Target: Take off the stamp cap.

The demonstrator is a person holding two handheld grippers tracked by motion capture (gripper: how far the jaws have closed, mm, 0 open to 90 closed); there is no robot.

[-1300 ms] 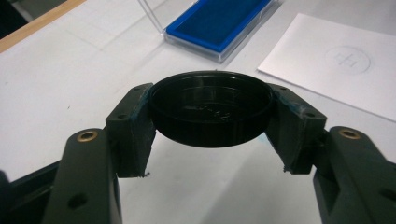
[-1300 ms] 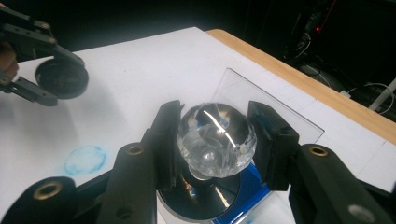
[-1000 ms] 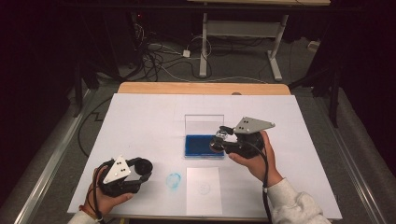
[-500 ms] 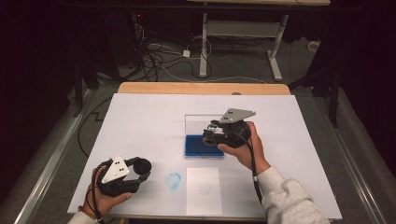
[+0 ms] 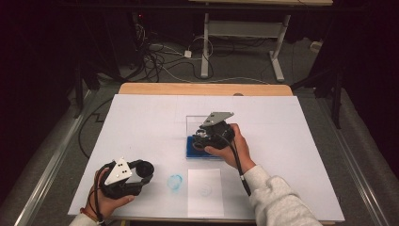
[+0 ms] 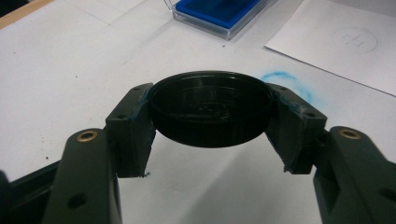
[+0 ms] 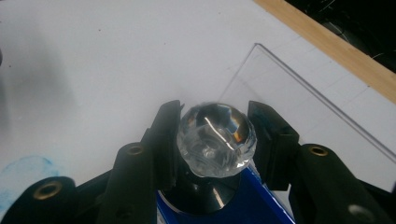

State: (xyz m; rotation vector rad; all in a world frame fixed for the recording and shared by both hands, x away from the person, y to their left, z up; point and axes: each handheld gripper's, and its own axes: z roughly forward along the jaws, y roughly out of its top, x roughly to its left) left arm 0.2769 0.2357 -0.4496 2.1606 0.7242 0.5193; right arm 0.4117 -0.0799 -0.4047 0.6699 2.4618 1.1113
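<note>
A black round cap [image 6: 210,112] sits gripped between the pads of my left gripper [image 5: 141,170], held low over the table's front left. My right gripper [image 5: 201,139] is shut on a stamp with a faceted clear knob [image 7: 216,140] and a black base. It hangs right over the blue ink pad [image 7: 254,207] in its clear case. The case's clear lid [image 5: 195,123] stands open behind it. In the high view the blue ink pad [image 5: 194,151] is partly hidden by the right hand.
A white sheet with a printed circle [image 5: 204,190] lies at the front middle. A blue ink smudge [image 5: 175,181] marks the white table cover [image 5: 141,122] beside it. Past the wooden far edge [image 5: 202,88], cables and a desk frame stand on the floor.
The right gripper with the stamp has moved left and down, from the ink pad's right side to over it. The left gripper has kept still.
</note>
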